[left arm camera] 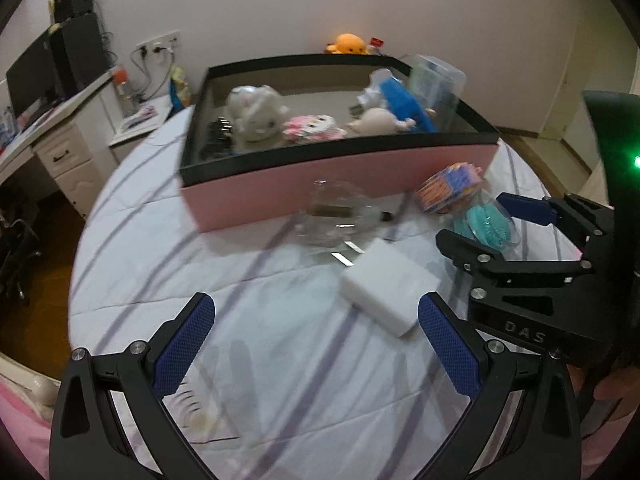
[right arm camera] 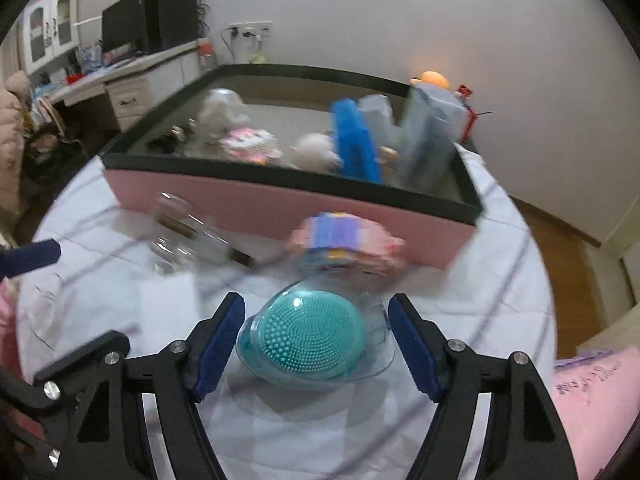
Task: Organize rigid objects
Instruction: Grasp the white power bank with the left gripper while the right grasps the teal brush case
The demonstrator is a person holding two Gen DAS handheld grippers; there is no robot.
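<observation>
Between the spread fingers of the right hand-held gripper [right arm camera: 316, 348]: one teal brush [right arm camera: 314, 338], oval, its face covered in short rubbery nubs, seated in a clear, glossy plastic shell. Neither blue, cross-hatched pad [right arm camera: 222, 344] touches it; the shell edge lies just beside the left-side pad, with a wider gap on the other side.

Just beyond the brush: a stack of pastel paper cups [right arm camera: 346, 246], pleated, pink and purple, blurred.

Ahead and to the left: a clear rounded container [right arm camera: 180, 232], transparent plastic or glass, material not determinable.

Farther ahead: a shallow rectangular box [right arm camera: 280, 210], matte pink wall with a black rim, holding plush toys, a blue block-shaped item and a clear rigid case.

Left hand-held gripper [left arm camera: 316, 340]: fingers wide apart, pinching nothing, above a white cloth with thin purple stripes [left arm camera: 280, 360] that covers the round tabletop. A white rectangular block [left arm camera: 386, 294], smooth, with rounded corners, lies just ahead, nearer its right pad [left arm camera: 450, 346].

Left wrist view alone shows the block sharply, the right hand-held gripper [left arm camera: 484, 220] from the side, open beside the brush [left arm camera: 486, 224], and an orange plush [left arm camera: 347, 44] behind the box [left arm camera: 340, 178]. Right wrist view alone shows the brush's nubbed face.
</observation>
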